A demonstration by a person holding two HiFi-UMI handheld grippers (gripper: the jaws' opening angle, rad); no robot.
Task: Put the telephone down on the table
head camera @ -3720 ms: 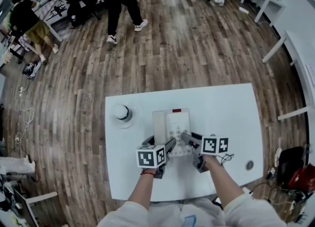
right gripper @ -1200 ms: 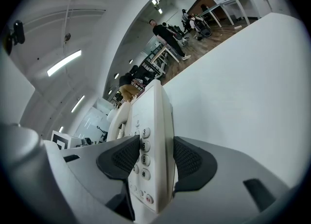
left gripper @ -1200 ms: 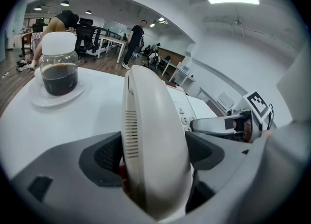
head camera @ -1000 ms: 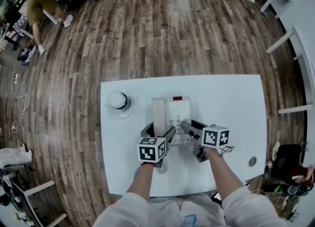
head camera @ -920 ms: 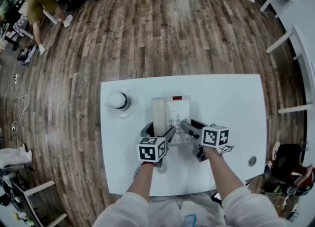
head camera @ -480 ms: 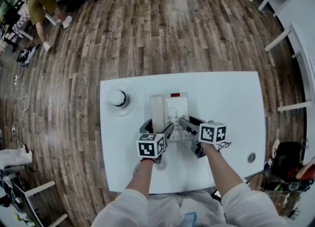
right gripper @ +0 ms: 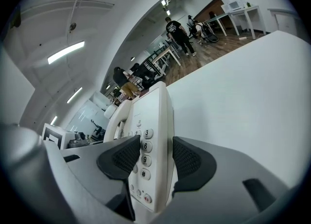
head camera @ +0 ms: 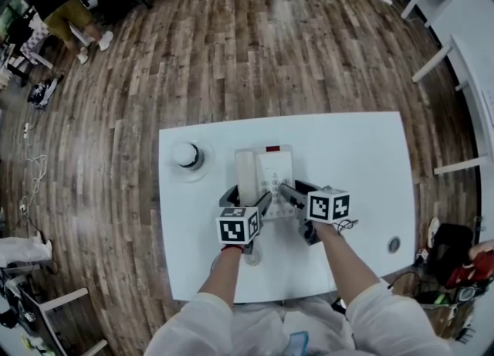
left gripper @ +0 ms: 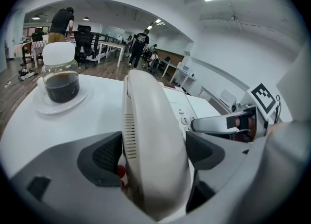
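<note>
1. Nothing on the table top has shifted in the last second. The telephone [head camera: 265,177] sits where it did, with both tongs still on it. Across the wooden floor [head camera: 255,45], far beyond the telephone, the person in shorts [head camera: 58,7] has moved on a little.
2. The telephone, cream-white, is over the middle of the white table [head camera: 355,161]. Its handset [left gripper: 150,145] lies in the cradle along its left side. I cannot tell whether its base rests on the top or hangs just above it.
3. The left gripper [left gripper: 154,151] comes at the telephone's near end. Its jaws are drawn in narrow on the handset, one dark pad on each side of it.
4. The right gripper [right gripper: 156,157] has the telephone's right edge. One pad presses the keypad [right gripper: 146,146] beside the 6 and 9, and the other presses the opposite face.
5. Each gripper's marker cube sits just nearer me than the telephone. The left cube [head camera: 238,225] is below the handset, and the right cube [head camera: 328,205] is off the near right corner.
6. Left of the telephone and apart from it stands a white-lidded jar [head camera: 187,156] of dark liquid, upright on a saucer [left gripper: 39,107].
7. Well off to the telephone's right, near the table's front edge, is a small round grommet [head camera: 394,245].
</note>
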